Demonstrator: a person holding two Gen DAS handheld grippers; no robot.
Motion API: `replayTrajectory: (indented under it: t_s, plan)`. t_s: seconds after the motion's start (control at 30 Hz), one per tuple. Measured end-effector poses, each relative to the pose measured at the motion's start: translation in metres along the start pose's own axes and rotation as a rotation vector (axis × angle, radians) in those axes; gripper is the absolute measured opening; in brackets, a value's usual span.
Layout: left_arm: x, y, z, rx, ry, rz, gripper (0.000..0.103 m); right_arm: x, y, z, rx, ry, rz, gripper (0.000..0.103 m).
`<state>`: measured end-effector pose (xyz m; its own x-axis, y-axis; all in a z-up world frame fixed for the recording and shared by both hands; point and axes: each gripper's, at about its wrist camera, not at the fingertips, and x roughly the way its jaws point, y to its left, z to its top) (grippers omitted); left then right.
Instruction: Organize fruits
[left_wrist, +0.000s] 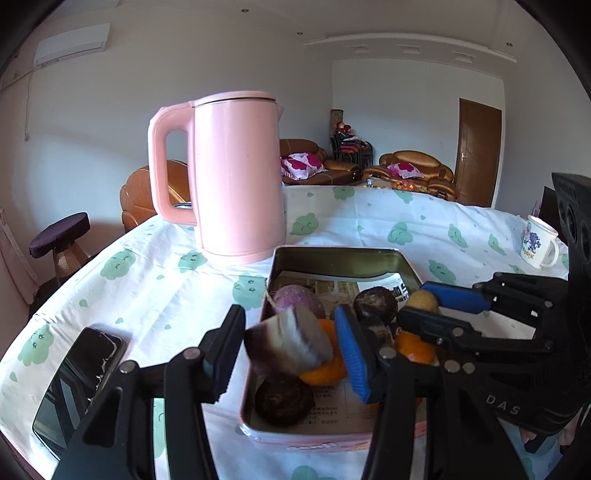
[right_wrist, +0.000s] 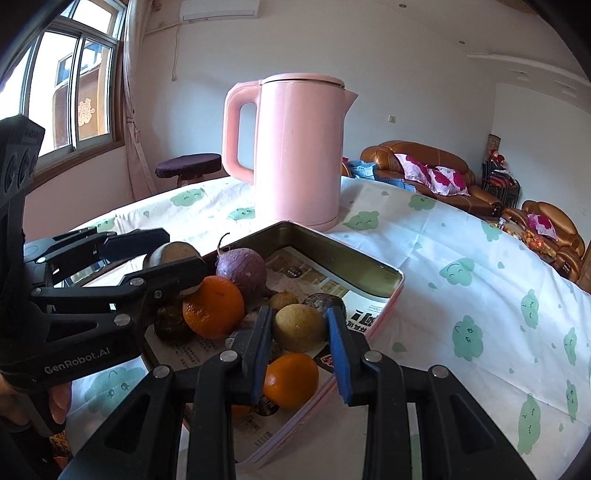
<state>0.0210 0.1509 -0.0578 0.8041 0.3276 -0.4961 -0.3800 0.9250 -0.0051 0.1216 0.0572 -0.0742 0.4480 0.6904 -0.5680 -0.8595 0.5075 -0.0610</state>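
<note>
A pink metal tin (left_wrist: 341, 253) (right_wrist: 388, 275) lined with printed paper holds several fruits: oranges (right_wrist: 214, 306) (right_wrist: 291, 380), a purple round fruit (right_wrist: 242, 271) (left_wrist: 297, 302), dark brown fruits (left_wrist: 284, 402) (left_wrist: 375, 302). My left gripper (left_wrist: 291, 350) is shut on a cut purple-and-white piece (left_wrist: 290, 345) and holds it over the tin's near left part; it also shows in the right wrist view (right_wrist: 173, 264). My right gripper (right_wrist: 299, 328) is shut on a yellow-brown round fruit (right_wrist: 299, 326) just above the tin; it also shows in the left wrist view (left_wrist: 424, 301).
A tall pink kettle (left_wrist: 236, 177) (right_wrist: 299, 151) stands on the cloud-print tablecloth (right_wrist: 461, 295) just behind the tin. A black phone (left_wrist: 79, 380) lies at the left. A white mug (left_wrist: 539, 242) stands at the far right edge.
</note>
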Motion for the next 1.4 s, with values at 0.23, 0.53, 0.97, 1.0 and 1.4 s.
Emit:
replayTrajectory:
  t_s: [0.23, 0.53, 0.97, 1.0, 1.4]
  plan:
    - [-0.009, 0.001, 0.001, -0.004, -0.034, 0.012, 0.075, -0.002, 0.010, -0.001, -0.035, 0.006, -0.006, 0.054]
    - [-0.040, 0.003, 0.012, -0.025, -0.154, 0.015, 0.094, -0.031, -0.011, 0.001, 0.035, -0.049, -0.069, 0.055]
    - [-0.054, -0.013, 0.017, 0.001, -0.189, -0.007, 0.100, -0.100, -0.040, -0.005, 0.104, -0.172, -0.233, 0.066]
    - [-0.054, -0.015, 0.018, 0.004, -0.189, -0.009, 0.100, -0.103, -0.041, -0.006, 0.109, -0.177, -0.233, 0.066]
    - [-0.061, -0.029, 0.019, 0.037, -0.199, -0.014, 0.102, -0.126, -0.045, -0.013, 0.138, -0.219, -0.241, 0.066]
